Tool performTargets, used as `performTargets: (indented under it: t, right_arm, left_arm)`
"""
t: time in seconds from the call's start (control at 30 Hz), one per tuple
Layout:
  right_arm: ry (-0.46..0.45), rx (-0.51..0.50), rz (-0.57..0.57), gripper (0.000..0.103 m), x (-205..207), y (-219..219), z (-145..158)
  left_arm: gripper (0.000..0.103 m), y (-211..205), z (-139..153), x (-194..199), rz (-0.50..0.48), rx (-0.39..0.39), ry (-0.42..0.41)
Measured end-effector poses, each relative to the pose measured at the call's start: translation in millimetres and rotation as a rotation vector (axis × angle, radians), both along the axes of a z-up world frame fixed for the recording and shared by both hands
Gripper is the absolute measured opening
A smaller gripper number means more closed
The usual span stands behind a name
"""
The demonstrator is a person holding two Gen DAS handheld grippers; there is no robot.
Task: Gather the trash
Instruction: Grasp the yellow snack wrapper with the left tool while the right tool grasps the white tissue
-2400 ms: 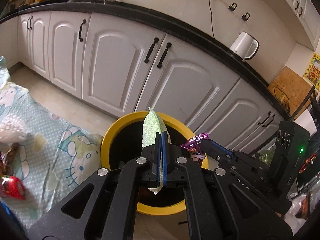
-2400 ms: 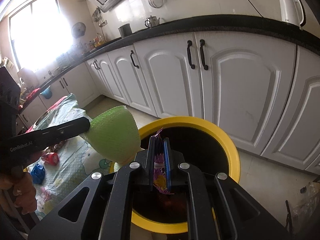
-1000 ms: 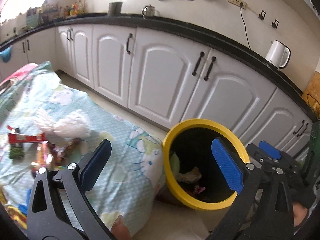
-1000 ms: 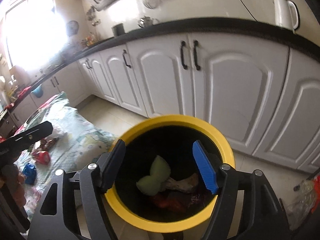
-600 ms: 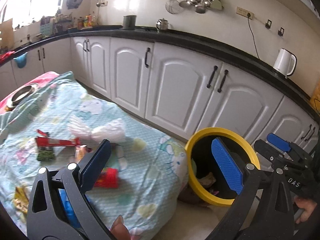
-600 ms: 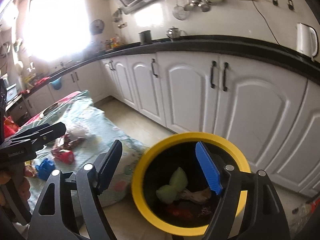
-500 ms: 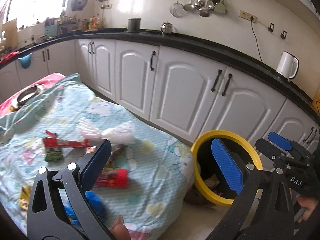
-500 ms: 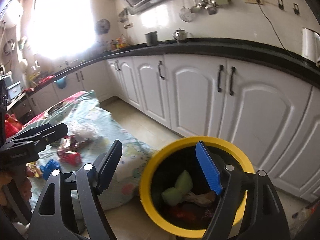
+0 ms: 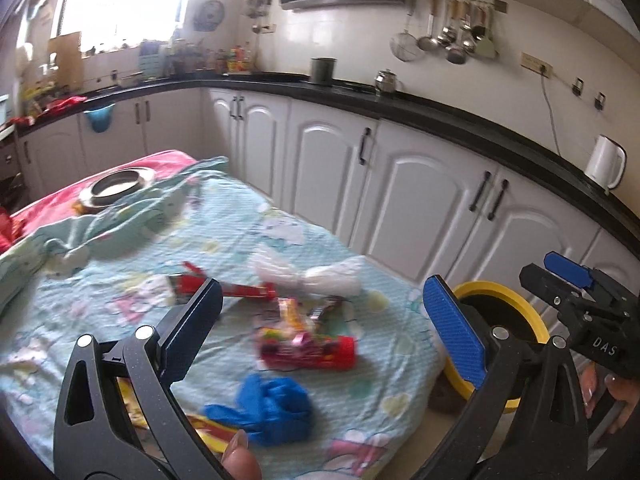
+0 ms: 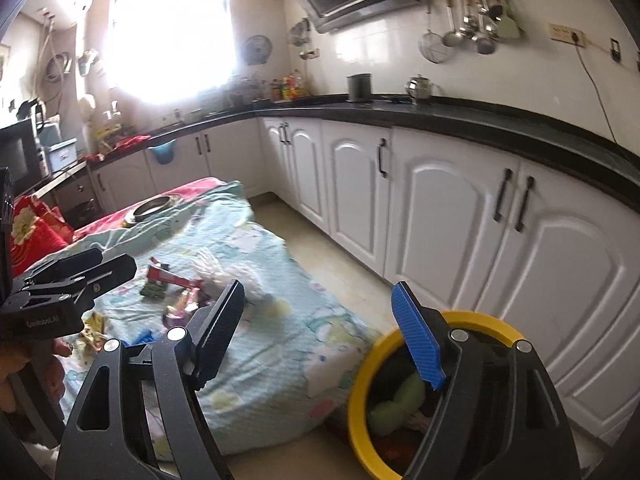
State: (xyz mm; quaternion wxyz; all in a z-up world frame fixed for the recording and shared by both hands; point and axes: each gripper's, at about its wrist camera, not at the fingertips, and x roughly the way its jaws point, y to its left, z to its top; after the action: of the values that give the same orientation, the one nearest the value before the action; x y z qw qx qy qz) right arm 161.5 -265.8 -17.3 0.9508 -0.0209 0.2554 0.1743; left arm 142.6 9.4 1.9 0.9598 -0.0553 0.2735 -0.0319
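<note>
Beside the cloth-covered table (image 9: 120, 320) stands a yellow-rimmed bin (image 10: 362, 380), and the right wrist view looks into it: a green wad (image 10: 396, 402) lies on other scraps, reddish and pale. Both grippers tilt downward with nothing in them. The left gripper (image 9: 320, 336) has its jaws spread wide over the table, framing the trash there: a red wrapper (image 9: 308, 354), a blue glove (image 9: 272, 404), a long red packet (image 9: 224, 288) and a white plastic bag (image 9: 316, 276) (all blurred). The right gripper (image 10: 316, 340) is likewise wide open, between table edge and bin. Only the left view shows the right gripper from outside, beyond the bin (image 9: 516, 344), with fingers (image 9: 596, 386) on its handle.
</note>
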Motion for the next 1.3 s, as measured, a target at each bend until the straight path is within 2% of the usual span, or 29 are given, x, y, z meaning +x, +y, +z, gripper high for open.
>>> performTargets:
  t: [0.33, 0.67, 0.93, 1.13, 1.3]
  right_arm:
    - [-0.001, -0.003, 0.083, 0.073, 12.7, 47.7, 3.8]
    - [0.012, -0.003, 0.112, 0.073, 22.0, 73.9, -1.0]
    - [0.032, -0.016, 0.100, 0.073, 38.0, 80.9, -10.9]
    - [0.061, -0.047, 0.079, 0.073, 60.7, 81.5, -24.8]
    - [0.114, -0.080, 0.091, 0.073, 83.9, 88.1, -42.0]
  left_arm:
    - [0.092, 58.7, 0.1, -20.7, 0.130, -0.021, 0.002]
    - [0.092, 108.3, -7.1, -35.2, 0.238, -0.061, 0.028]
    - [0.092, 130.0, -28.7, -51.2, 0.286, -0.092, 0.118]
    - [0.091, 133.4, -57.4, -63.8, 0.279, -0.177, 0.220]
    - [0.077, 135.3, -82.9, -73.2, 0.276, -0.285, 0.304]
